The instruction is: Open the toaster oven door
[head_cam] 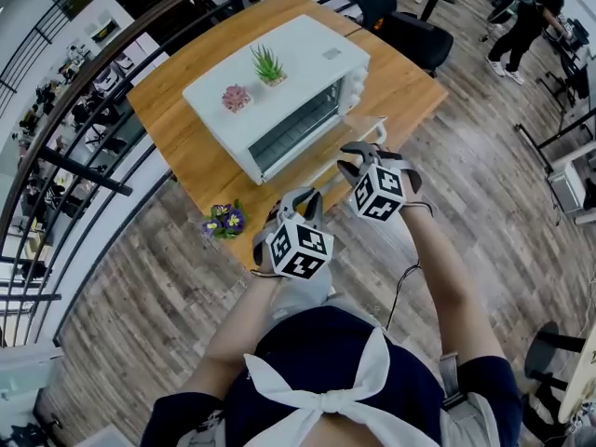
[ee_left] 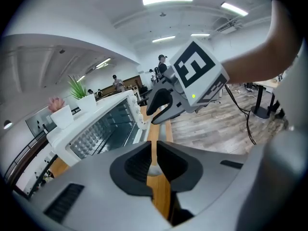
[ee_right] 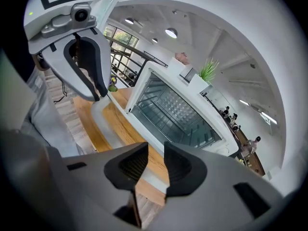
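A white toaster oven (head_cam: 279, 82) stands on a wooden table (head_cam: 177, 128). Its glass door (head_cam: 340, 142) hangs open, lowered flat towards me, and the rack inside (ee_right: 178, 112) shows. The pale door handle (ee_right: 103, 121) runs along the door's front edge. My right gripper (head_cam: 358, 156) (ee_right: 155, 160) sits on the handle's right part, with the handle crossing between its pads. My left gripper (head_cam: 300, 196) (ee_left: 153, 150) is at the handle's left end, its jaws nearly together with a pale bit of handle (ee_left: 154, 170) filling the slit.
A green plant (head_cam: 268, 65) and a pink one (head_cam: 236, 97) stand in white pots on the oven top. Purple flowers (head_cam: 223, 220) lie at the table's near corner. A black railing (head_cam: 84, 156) runs at the left. An office chair (head_cam: 410, 26) and a person (head_cam: 526, 17) are beyond.
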Demonstrator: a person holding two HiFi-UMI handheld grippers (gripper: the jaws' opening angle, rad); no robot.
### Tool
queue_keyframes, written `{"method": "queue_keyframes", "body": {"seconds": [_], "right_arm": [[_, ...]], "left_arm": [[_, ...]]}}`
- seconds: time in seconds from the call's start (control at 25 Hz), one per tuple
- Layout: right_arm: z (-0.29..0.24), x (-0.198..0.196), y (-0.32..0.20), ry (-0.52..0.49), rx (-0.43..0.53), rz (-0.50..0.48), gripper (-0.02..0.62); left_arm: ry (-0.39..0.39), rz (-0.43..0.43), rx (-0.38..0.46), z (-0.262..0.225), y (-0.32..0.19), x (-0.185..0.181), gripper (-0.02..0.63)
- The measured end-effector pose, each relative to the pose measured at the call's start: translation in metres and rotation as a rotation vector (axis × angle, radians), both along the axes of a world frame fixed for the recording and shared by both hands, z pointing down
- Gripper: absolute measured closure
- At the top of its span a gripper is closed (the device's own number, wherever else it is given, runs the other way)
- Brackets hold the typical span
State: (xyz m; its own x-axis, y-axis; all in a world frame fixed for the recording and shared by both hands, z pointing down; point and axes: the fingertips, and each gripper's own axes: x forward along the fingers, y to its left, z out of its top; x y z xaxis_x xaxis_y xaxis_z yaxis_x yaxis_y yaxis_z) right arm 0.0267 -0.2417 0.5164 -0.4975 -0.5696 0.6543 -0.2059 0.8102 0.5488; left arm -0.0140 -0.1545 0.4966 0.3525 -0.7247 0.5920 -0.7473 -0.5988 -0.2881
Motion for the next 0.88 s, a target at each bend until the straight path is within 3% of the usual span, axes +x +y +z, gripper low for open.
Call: {"method": "queue_keyframes", "body": {"seconds": [0.88], "right_arm": [[0.024, 0.015, 0.015, 0.02, -0.05, 0.023, 0.488]], "left_arm": [[0.086, -0.085, -0.048, 0.002, -0.008, -0.032, 0.583]]}}
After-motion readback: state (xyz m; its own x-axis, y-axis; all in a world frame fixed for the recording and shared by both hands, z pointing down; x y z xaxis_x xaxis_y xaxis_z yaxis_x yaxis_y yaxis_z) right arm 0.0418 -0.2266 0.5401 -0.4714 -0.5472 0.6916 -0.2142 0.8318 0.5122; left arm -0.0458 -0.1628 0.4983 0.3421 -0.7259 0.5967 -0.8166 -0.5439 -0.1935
